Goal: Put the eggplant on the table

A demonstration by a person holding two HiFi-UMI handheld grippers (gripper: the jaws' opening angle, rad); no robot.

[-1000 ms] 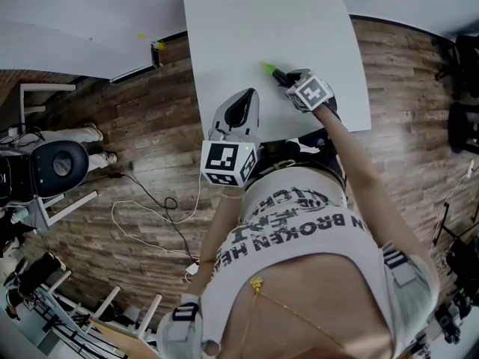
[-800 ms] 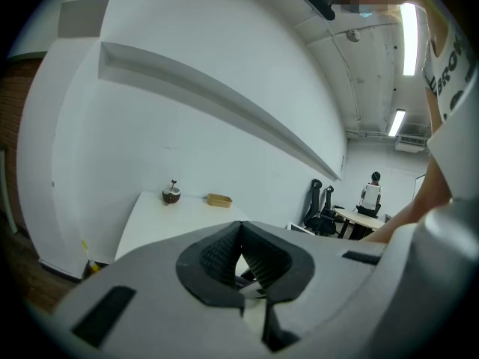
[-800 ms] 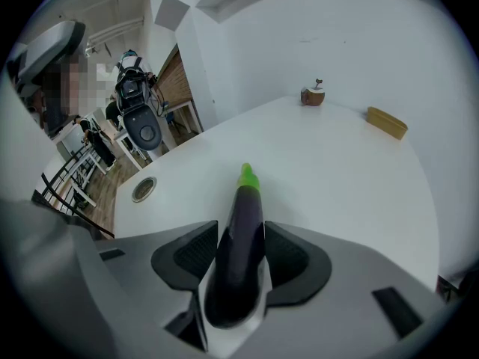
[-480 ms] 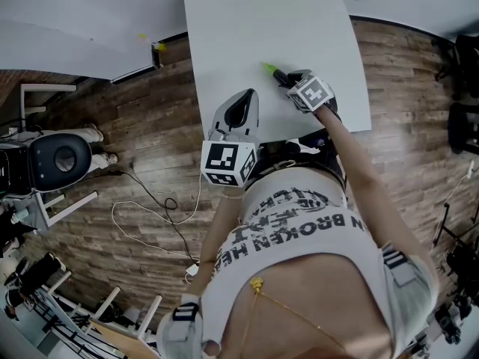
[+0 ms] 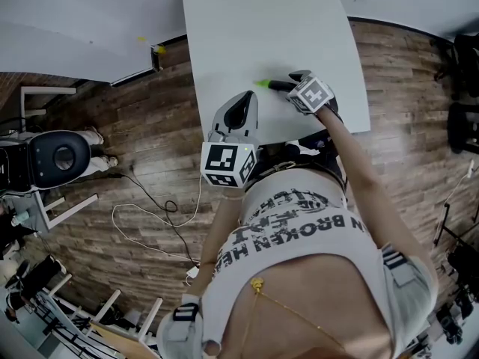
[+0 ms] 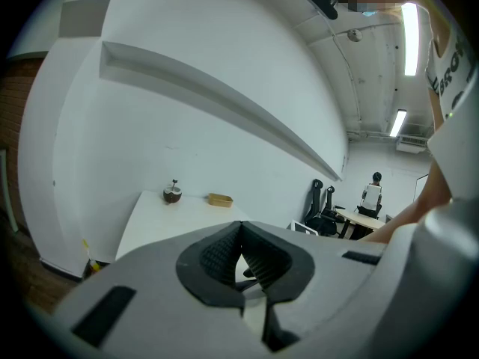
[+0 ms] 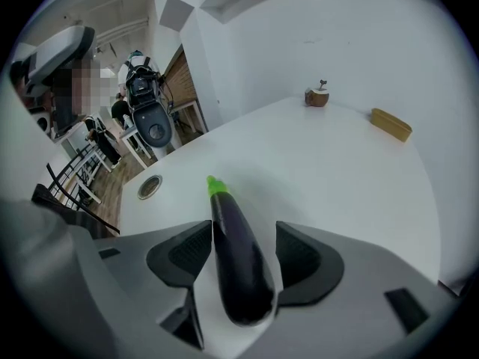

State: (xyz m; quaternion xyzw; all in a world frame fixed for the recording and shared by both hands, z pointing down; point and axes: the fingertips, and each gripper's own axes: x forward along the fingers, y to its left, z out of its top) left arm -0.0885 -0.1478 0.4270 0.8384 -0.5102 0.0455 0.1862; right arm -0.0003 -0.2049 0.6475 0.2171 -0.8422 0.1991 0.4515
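Eggplant (image 7: 236, 260) lies on the white bench (image 7: 337, 178), its dark end between the jaws of the right tool (image 7: 241, 230), its green stem pointing away. These jaws have just been opening and stand wide. The right arm reaches forward, tool tilted steeply down. The left tool (image 6: 241, 230), jaws together and empty, is held almost level at the bench's near edge.

Head camera looked steeply down from above, the counter (image 5: 247, 21) at twelve o'clock. Left gripper (image 6: 241, 249) camera looked almost level across it. Right gripper (image 7: 239, 253) camera sat close, tilted down. Both caught the brown bowl (image 6: 173, 194) and tan tray (image 6: 220, 200).
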